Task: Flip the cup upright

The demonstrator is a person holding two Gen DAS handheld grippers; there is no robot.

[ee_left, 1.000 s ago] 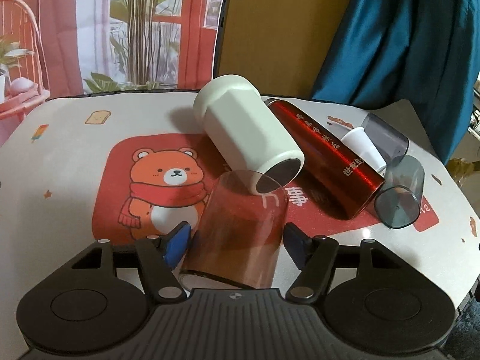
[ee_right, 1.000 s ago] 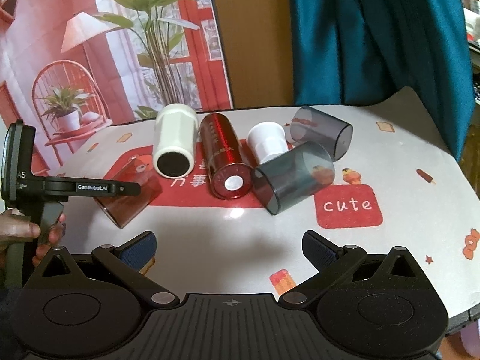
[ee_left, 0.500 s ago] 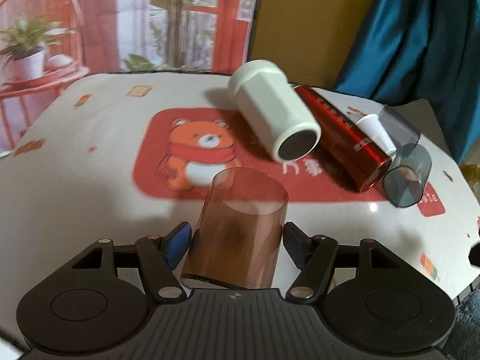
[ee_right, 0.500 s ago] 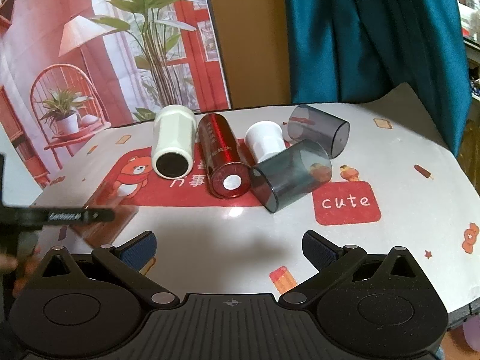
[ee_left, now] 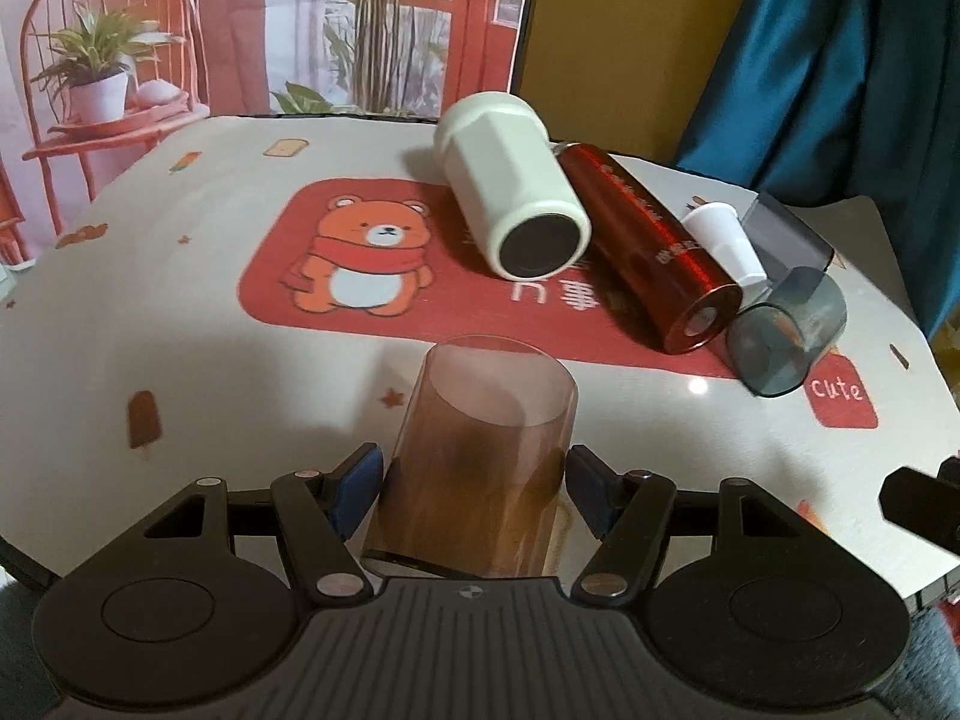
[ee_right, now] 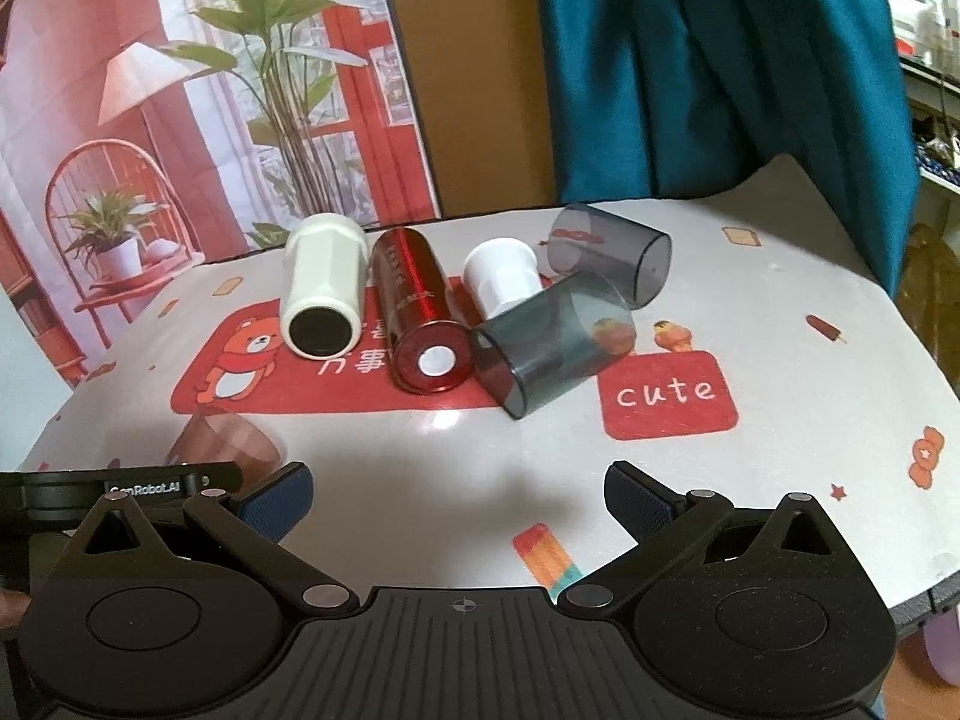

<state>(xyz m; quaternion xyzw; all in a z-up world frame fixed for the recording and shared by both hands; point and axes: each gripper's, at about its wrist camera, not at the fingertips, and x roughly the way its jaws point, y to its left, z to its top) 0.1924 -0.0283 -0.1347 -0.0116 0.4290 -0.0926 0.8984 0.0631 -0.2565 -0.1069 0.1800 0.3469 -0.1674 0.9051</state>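
Between the left gripper's [ee_left: 474, 483] clenched jaws, the brown translucent cup [ee_left: 480, 468] could slip; right gripper [ee_right: 459, 495] released.

A round table [ee_right: 780, 324] has a pale cloth with a red patch, a bear [ee_left: 366, 258] and the word "cute" [ee_right: 666, 393] on it. Behind the table hangs a big picture [ee_right: 180, 90] of a red room with plants. Beside the picture are a brown wall [ee_left: 624, 42] and a blue curtain [ee_right: 720, 60].
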